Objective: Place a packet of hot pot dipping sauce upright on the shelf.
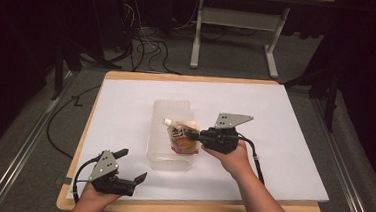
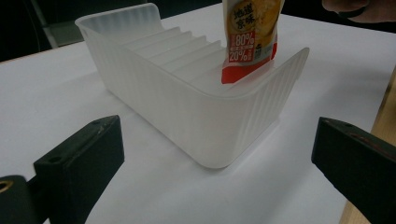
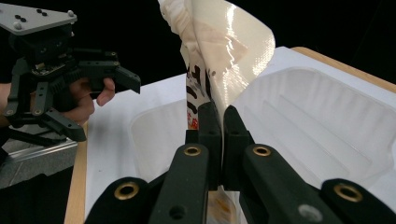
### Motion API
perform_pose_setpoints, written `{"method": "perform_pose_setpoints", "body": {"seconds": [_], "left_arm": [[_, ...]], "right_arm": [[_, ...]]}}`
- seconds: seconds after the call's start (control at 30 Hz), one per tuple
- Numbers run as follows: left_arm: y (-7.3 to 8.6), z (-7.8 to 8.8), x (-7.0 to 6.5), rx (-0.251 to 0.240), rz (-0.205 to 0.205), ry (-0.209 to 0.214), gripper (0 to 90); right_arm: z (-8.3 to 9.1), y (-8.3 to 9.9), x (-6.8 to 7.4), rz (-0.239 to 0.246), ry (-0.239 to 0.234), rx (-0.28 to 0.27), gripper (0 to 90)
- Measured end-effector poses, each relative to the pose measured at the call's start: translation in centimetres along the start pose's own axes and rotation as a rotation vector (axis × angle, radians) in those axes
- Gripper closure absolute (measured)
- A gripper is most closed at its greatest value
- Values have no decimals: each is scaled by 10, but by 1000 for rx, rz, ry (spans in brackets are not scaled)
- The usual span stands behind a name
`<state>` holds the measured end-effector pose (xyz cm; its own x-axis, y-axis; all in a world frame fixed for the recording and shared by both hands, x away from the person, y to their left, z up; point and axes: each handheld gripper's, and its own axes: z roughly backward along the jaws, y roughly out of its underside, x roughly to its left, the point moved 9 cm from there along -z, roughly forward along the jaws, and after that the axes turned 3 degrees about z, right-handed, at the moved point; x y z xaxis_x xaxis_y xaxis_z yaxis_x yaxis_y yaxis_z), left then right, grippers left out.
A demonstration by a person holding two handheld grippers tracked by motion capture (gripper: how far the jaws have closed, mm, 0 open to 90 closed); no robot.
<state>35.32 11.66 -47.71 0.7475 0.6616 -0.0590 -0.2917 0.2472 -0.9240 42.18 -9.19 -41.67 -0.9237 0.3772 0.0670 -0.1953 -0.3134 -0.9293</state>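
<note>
Bins: one see-through plastic bin point(image 1: 170, 135) with ribbed walls, lying on the white sheet point(image 1: 283, 143) near the middle of the table point(image 1: 189, 206).
Pouches: one food pouch point(image 1: 184, 136), yellow and red with printed writing (the numbers 80% and 20% show in the left gripper view). It stands upright inside the bin, at the end nearer the person.
Grippers: two, one in each hand.
Right gripper point(image 1: 193, 135): its two black jaws are squeezed tight on the pouch, pinching it partway up. The top of the pouch curls over above the jaws point(image 3: 224, 56).
Left gripper point(image 1: 131, 168): its jaws are spread wide with nothing between them. It sits near the front left corner of the sheet, well apart from the bin.
Hands: two, one around each gripper.
Edges: the bin's near rounded end point(image 2: 224, 126) faces the left gripper. The wood rim of the table shows around the sheet.
Open room: bare white sheet lies on both sides of the bin and behind it, with more on the right.
</note>
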Motion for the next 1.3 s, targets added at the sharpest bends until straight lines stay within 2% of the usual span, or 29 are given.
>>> {"method": "perform_pose_setpoints", "body": {"seconds": [0.7,1.3], "left_arm": [[-1,1,2,-8,5,-2,29],[-1,1,1,-9,-1,-3,29]], "right_arm": [[-28,-4,3,-1,-17,-1,900],[-43,15,5,-2,-5,42,900]]}}
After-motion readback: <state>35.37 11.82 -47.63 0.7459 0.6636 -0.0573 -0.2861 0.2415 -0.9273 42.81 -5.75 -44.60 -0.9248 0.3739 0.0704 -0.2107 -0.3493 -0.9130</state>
